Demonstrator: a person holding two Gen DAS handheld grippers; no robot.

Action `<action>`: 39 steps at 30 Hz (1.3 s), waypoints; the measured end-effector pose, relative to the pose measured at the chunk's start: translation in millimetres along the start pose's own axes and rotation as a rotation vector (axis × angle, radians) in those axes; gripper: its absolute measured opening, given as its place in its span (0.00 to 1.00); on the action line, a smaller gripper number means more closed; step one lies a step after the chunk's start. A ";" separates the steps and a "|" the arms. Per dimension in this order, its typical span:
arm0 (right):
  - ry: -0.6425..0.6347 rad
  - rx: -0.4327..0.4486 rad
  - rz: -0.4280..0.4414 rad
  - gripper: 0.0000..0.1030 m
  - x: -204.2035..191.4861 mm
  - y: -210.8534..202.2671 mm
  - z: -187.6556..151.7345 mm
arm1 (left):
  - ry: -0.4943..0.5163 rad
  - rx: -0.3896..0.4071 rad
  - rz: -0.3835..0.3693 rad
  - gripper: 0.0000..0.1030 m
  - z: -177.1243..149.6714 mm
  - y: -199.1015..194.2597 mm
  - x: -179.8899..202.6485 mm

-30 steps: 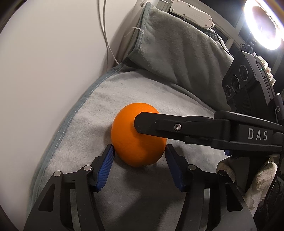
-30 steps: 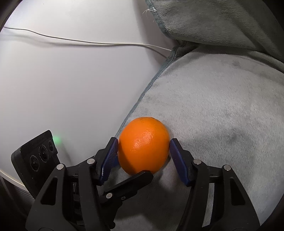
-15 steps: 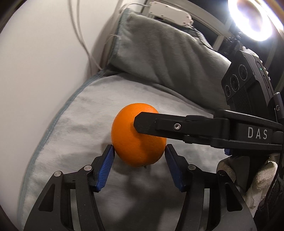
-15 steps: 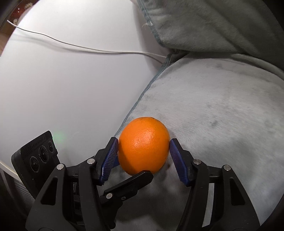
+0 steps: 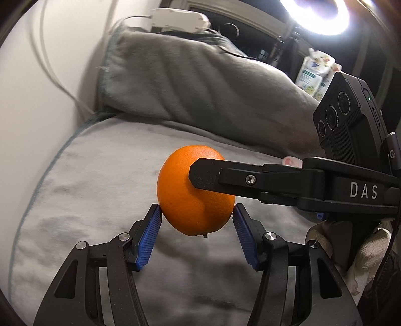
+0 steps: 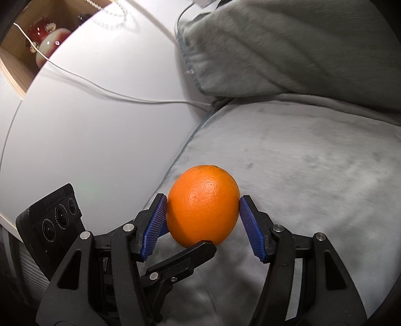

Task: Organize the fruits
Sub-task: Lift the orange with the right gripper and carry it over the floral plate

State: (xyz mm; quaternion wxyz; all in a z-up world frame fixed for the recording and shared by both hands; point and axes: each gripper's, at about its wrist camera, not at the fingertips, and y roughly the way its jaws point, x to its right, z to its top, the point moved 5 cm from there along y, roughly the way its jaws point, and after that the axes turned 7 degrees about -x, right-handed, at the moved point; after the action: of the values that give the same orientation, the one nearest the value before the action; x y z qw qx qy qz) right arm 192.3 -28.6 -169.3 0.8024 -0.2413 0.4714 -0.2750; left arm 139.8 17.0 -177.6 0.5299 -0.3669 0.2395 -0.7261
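Observation:
One orange (image 5: 180,190) is held above a grey cushion (image 5: 87,200). My left gripper (image 5: 196,218) has its blue pads on both sides of the orange, and my right gripper (image 6: 203,210) pinches the same orange (image 6: 203,205) from the crossing direction. In the left wrist view the right gripper's black finger (image 5: 250,179) reaches in from the right across the fruit. In the right wrist view a left finger (image 6: 180,260) shows below the orange. Both grippers are shut on it.
A second grey pillow (image 5: 200,87) lies behind the cushion. A white round table (image 6: 87,125) with a thin white cable (image 6: 112,92) sits to the left. A ring light (image 5: 318,15) and a white pouch (image 5: 313,75) stand at the back right.
Both grippers have risen together with the orange, and it now hangs above the cushion. The view tilted up, so more of the pillow and background shows.

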 end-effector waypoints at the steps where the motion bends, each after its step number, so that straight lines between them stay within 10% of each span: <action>1: 0.004 0.007 -0.002 0.61 2.7 -5.8 -1.9 | 0.009 0.000 -0.005 0.57 -0.1 0.6 6.3; 39: 0.100 0.222 -0.144 0.61 82.2 -167.7 -35.0 | 0.244 -0.011 -0.179 0.57 20.0 34.1 148.7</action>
State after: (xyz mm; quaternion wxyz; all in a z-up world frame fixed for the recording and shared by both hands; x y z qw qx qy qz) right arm 158.6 -210.8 -127.5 0.7780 -0.1699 0.4590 -0.3940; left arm 150.7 -133.8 -148.9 0.4280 -0.2984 0.2725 -0.8084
